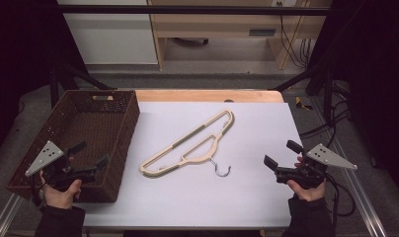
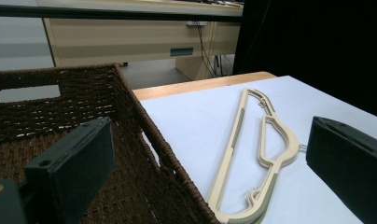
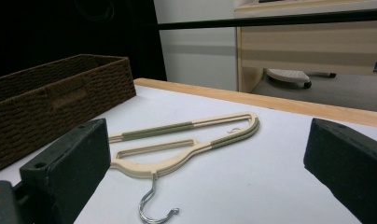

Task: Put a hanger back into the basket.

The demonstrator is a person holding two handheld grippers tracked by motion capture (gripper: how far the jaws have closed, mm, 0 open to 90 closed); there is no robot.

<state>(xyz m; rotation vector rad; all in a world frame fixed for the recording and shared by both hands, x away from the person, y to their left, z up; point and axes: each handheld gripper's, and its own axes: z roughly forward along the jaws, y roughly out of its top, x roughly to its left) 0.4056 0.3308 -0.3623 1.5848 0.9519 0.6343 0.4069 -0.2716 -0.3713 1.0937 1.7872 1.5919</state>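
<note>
From the high view I had the hanger (image 1: pixel 187 145) lying flat on the white table (image 1: pixel 247 197), near the middle and set diagonally, its metal hook (image 1: pixel 221 170) pointing toward my side. Cream plastic, with olive grip strips along the shoulders. The basket (image 1: pixel 119 143), brown wicker and rectangular, sat at the table's left edge, just beside the hanger's lower end but apart from it. My left gripper (image 1: pixel 93 154) was held over the basket's near right corner, jaws spread wide, nothing between them. In the left gripper view one jaw hung over the basket's inside and the other over the table, with the basket wall (image 2: pixel 144 140) and the hanger (image 2: pixel 240 154) between the two. My right gripper (image 1: pixel 278 154) hovered at the table's right side, well apart from the hanger, jaws likewise wide apart and empty, pointing left toward it. In the right gripper view the hanger (image 3: pixel 177 140) lay straight ahead between the jaws but farther off, its hook (image 3: pixel 154 205) nearest the camera, the basket (image 3: pixel 60 93) at the left beyond. Neither gripper touched anything.
</note>
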